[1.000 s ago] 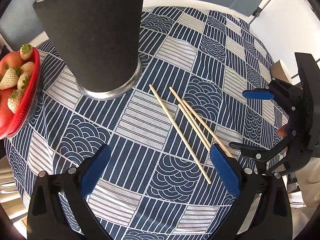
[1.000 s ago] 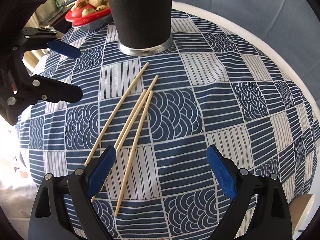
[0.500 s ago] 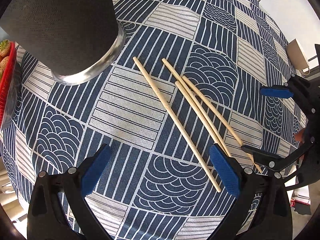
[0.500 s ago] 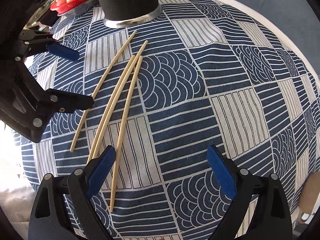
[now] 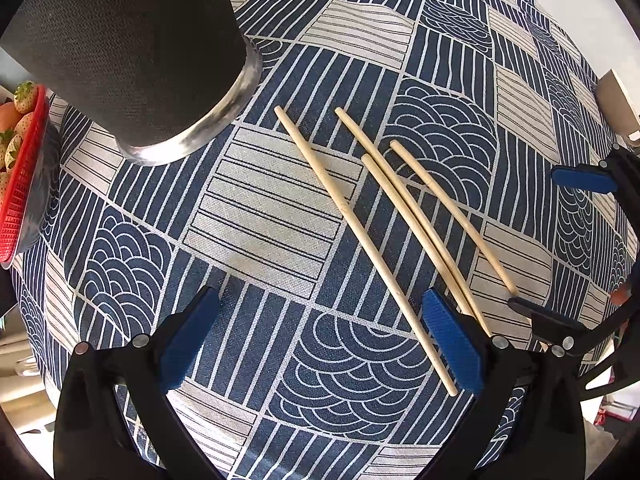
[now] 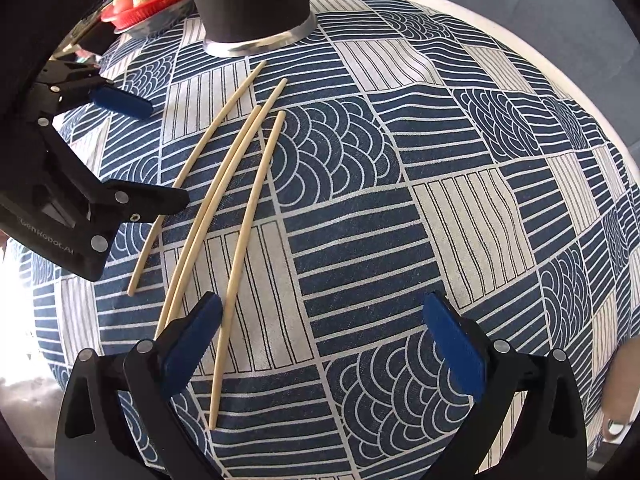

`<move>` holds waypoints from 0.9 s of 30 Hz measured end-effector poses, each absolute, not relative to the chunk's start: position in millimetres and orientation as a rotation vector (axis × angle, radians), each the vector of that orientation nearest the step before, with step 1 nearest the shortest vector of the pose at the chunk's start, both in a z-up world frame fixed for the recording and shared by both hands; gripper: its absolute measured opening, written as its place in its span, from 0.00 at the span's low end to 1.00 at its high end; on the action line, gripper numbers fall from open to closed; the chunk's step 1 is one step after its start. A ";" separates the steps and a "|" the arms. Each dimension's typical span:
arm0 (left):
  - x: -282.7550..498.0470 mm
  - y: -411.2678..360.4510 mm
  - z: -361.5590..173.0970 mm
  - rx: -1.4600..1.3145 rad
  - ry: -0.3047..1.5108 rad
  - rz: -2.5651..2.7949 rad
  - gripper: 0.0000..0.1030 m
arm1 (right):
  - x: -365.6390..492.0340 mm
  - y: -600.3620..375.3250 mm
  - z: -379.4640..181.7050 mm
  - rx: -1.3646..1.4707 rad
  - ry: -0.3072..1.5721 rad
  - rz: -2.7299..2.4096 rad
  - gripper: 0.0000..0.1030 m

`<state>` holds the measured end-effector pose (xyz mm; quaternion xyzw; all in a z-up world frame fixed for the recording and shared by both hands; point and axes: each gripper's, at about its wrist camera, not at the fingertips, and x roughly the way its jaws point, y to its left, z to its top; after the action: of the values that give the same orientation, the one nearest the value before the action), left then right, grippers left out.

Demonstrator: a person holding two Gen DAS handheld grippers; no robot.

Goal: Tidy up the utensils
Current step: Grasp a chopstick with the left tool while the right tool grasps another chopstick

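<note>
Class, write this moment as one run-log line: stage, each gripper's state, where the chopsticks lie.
stage: approach | left gripper: open, empty | right gripper: open, empty | chopsticks: four, flat on tablecloth | holder: upright

One readable marking
"GenRobot.AI" in pale letters on the left gripper (image 6: pixel 162 152) black frame, beside the chopsticks (image 6: pixel 216 200)

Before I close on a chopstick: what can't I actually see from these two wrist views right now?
- Tall black mesh holder with metal base: its rim and inside are cut off by the top edge in both views.
- Two middle wooden chopsticks: near ends hidden behind the left tongs' blue pad.
- Red basket of strawberries: mostly cut off at the left wrist view's edge.
- Right tongs: open and empty; whether they touch the cloth is unclear.
</note>
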<state>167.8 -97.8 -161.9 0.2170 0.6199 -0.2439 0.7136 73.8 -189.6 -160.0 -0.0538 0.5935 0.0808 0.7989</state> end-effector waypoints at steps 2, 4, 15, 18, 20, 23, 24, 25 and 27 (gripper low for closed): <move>168.2 -96.3 -162.0 0.447 1.396 -0.497 0.96 | 71.6 -191.0 -160.4 -0.095 1.288 0.142 0.94; 163.8 -84.3 -160.1 0.430 1.370 -0.493 0.95 | 69.6 -190.2 -157.6 -0.068 1.291 0.100 0.93; 167.8 -23.2 -147.2 0.196 1.439 -0.485 0.05 | 57.7 -198.5 -141.4 -0.038 1.268 0.143 0.05; 165.5 -11.8 -147.5 0.220 1.436 -0.443 0.05 | 60.3 -208.2 -140.9 0.008 1.276 0.156 0.05; 166.1 -6.4 -141.4 0.204 1.442 -0.435 0.05 | 61.2 -212.7 -139.1 0.038 1.279 0.164 0.05; 167.7 9.6 -134.7 0.187 1.433 -0.402 0.05 | 65.5 -221.7 -137.6 0.080 1.267 0.155 0.05; 168.5 15.7 -131.6 0.182 1.430 -0.396 0.05 | 66.9 -223.3 -134.9 0.082 1.259 0.149 0.05; 169.2 22.6 -127.8 0.178 1.424 -0.386 0.05 | 68.5 -224.0 -131.7 0.081 1.251 0.144 0.05; 171.3 32.8 -120.3 0.166 1.414 -0.368 0.05 | 72.8 -223.7 -124.9 0.072 1.243 0.135 0.05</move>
<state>171.3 32.8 -120.3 0.0757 0.6450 -0.1680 0.7416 72.8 -223.7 -124.9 0.0339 0.5816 0.0632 0.8103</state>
